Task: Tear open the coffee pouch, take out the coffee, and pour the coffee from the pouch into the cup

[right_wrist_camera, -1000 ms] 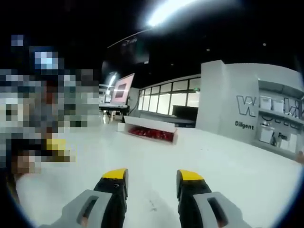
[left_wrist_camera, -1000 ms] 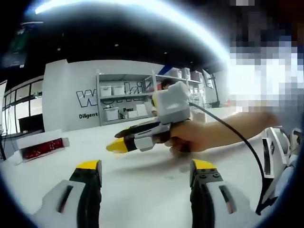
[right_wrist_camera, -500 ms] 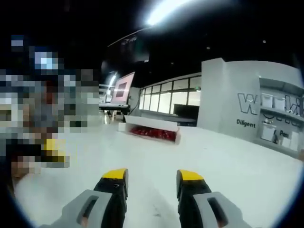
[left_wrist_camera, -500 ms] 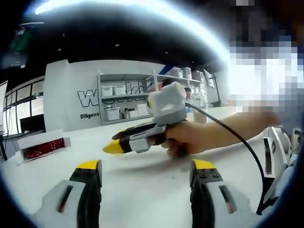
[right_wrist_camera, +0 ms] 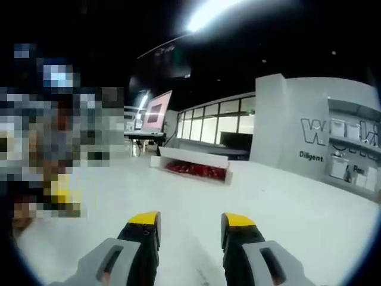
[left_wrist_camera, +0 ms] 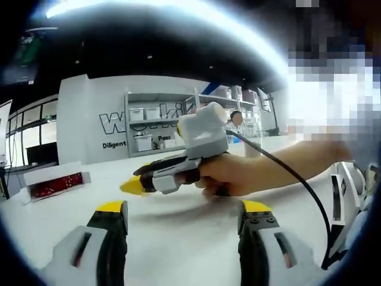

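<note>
In the left gripper view my left gripper [left_wrist_camera: 184,208] stands open over the white table [left_wrist_camera: 178,250], with nothing between its yellow-tipped jaws. Beyond it a hand [left_wrist_camera: 233,175] holds my right gripper [left_wrist_camera: 132,186] low over the table, pointing left. In the right gripper view my right gripper [right_wrist_camera: 191,220] is open and holds nothing. A long white box of red packets [right_wrist_camera: 197,169] lies farther along the table, ahead of the right jaws; the same white box [left_wrist_camera: 53,185] sits at the far left of the left gripper view.
A black cable [left_wrist_camera: 297,179] runs from the right gripper back toward the person's arm. Shelves with white bins [left_wrist_camera: 149,128] stand against a lettered wall behind the table. Bare table surface [right_wrist_camera: 286,202] stretches around both grippers.
In the left gripper view the right gripper has slid a little to the left over the table. Both grippers stay open and hold nothing.
</note>
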